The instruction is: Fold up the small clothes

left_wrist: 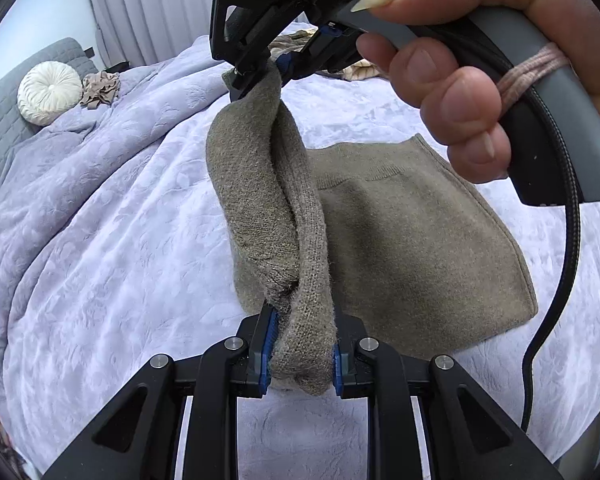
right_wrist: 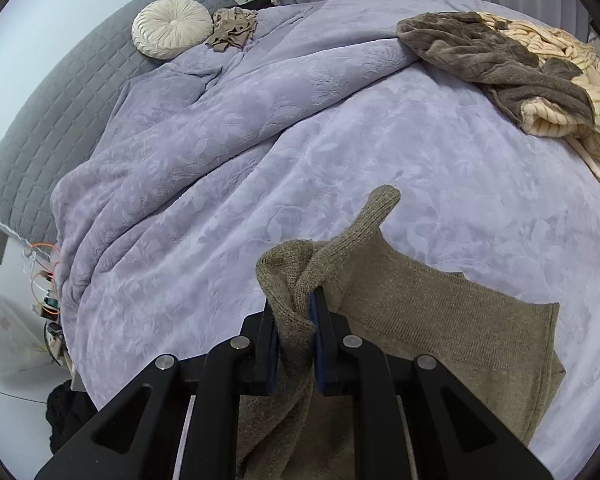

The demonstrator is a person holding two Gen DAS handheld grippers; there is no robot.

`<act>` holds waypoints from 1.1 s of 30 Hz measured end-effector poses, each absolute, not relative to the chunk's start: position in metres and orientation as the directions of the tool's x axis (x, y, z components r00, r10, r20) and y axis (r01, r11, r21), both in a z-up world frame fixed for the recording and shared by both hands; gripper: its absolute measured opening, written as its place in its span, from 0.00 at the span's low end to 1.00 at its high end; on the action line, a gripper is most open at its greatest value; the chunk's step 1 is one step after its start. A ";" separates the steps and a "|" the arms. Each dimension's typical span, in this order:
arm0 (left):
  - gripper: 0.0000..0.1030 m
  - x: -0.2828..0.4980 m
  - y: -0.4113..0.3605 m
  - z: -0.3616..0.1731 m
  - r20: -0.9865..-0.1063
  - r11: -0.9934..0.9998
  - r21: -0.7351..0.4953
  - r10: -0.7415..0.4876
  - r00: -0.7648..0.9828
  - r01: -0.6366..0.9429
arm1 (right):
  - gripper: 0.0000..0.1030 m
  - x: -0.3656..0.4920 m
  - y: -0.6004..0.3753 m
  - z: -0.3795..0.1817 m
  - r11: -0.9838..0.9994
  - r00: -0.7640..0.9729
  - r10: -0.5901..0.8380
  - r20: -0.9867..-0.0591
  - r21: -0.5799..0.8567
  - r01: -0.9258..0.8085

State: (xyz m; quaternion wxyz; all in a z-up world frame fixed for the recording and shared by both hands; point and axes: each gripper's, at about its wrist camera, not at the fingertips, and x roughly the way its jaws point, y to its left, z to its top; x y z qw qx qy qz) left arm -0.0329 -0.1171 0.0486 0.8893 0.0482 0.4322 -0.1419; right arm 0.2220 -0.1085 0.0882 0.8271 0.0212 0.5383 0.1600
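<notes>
Left gripper clamped on sweater edge; right gripper pinching same edge, upper centre of frame. Edge strung between both, body flat on bed, lower right.

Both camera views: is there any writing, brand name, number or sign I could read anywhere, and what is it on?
None can be read.
Taupe knit garment: no tag or label visible.
Lavender bedspread: only an embossed pattern, no words.
Round cream cushion: no text.
Left hand-held gripper and right hand-held gripper: no markings visible.
</notes>
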 end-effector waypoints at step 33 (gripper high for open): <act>0.23 -0.041 -0.237 0.042 -0.822 0.894 0.174 -0.098 0.560 0.412 | 0.15 0.214 -0.255 0.065 0.849 0.383 0.528 -0.758 0.474 -0.233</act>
